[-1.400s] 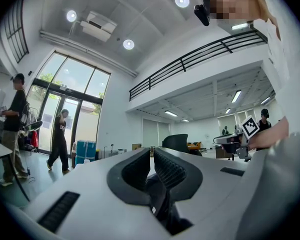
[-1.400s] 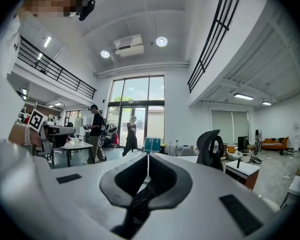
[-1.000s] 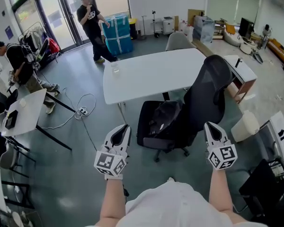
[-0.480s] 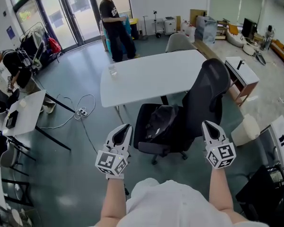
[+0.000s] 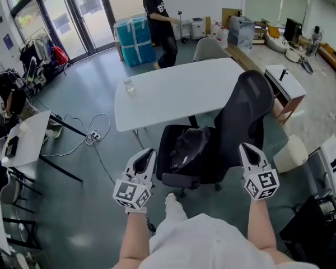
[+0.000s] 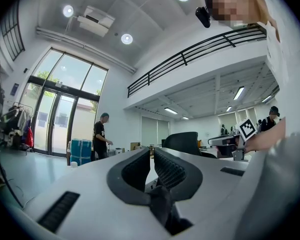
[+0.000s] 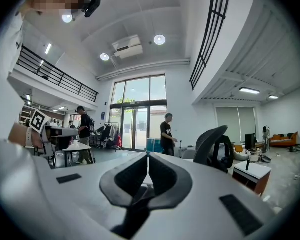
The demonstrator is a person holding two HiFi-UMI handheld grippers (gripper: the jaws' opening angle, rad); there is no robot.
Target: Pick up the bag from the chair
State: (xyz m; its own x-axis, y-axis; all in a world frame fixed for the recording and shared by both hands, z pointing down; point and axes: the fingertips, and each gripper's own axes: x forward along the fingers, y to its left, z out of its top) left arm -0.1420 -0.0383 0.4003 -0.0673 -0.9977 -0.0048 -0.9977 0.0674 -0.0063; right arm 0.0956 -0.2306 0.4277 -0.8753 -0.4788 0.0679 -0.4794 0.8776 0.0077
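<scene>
A black bag (image 5: 189, 146) lies slumped on the seat of a black office chair (image 5: 245, 114), in the middle of the head view. My left gripper (image 5: 149, 149) is held up in front of the chair's left side, a little short of the seat, and is shut on nothing. To the right of the chair back, my right gripper (image 5: 243, 146) is also shut and empty. In the left gripper view the jaws (image 6: 151, 151) meet at their tips, with the chair back (image 6: 182, 141) beyond. The chair back (image 7: 211, 142) also shows beyond the right gripper (image 7: 148, 154).
A white table (image 5: 173, 91) with a clear cup (image 5: 128, 86) stands just behind the chair. A cable and power strip (image 5: 93, 133) lie on the floor at left. A small desk (image 5: 285, 83) and a white bin (image 5: 290, 150) are at right. A person (image 5: 159, 21) walks by blue wrapped boxes (image 5: 135, 38).
The person at the back has walked to the right, past the blue boxes. The chair and bag have shifted slightly left in view. Both grippers have stayed shut and almost still.
</scene>
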